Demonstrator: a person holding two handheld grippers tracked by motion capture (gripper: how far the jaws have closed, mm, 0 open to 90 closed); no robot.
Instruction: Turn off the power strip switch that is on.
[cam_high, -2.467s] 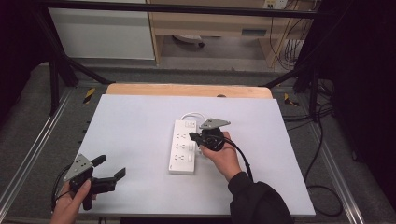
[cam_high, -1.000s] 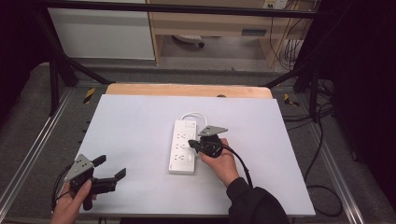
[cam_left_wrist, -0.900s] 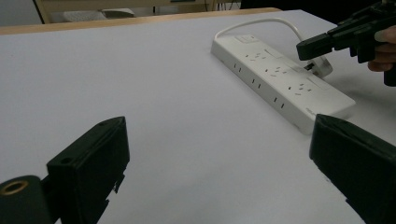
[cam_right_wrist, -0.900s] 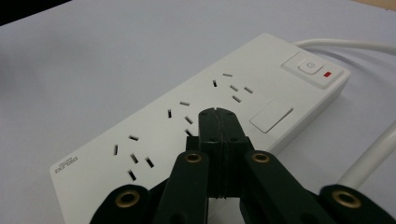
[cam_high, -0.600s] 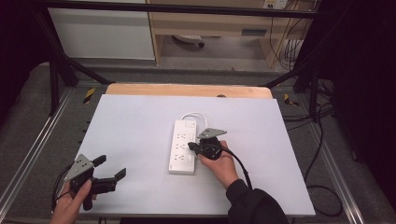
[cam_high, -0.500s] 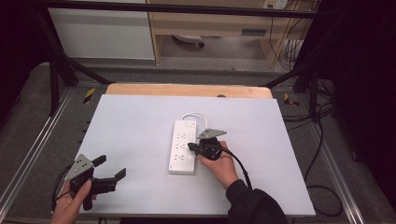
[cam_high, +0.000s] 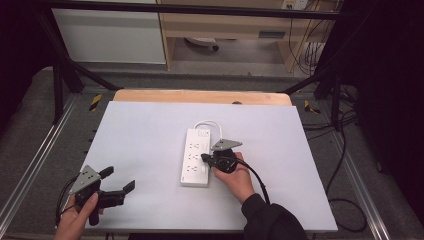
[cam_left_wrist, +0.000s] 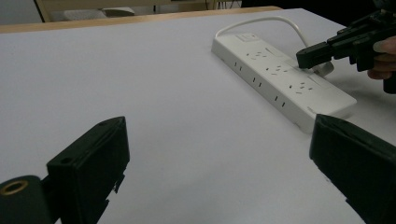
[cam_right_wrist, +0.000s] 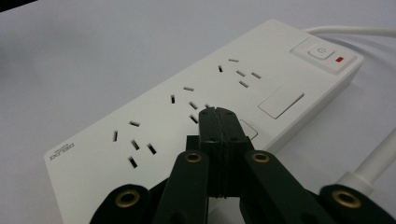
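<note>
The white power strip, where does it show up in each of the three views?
High view: power strip at table centre, beside the right gripper.
Left gripper view: upper right, running diagonally.
Right gripper view: across the middle.
Shared landmark: its white cable.

Power strip (cam_high: 196, 157) mid-table (cam_high: 150, 130) — right gripper (cam_high: 204, 158) over it, left gripper (cam_high: 120, 181) near-left.

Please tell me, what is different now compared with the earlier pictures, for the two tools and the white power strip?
The right tool slid a little along the power strip toward the person, from beside its middle to lower down. Its jaws are shut with nothing between them, the tip over the strip's sockets. The left tool stayed open at the near left of the table, and the strip did not move.
</note>
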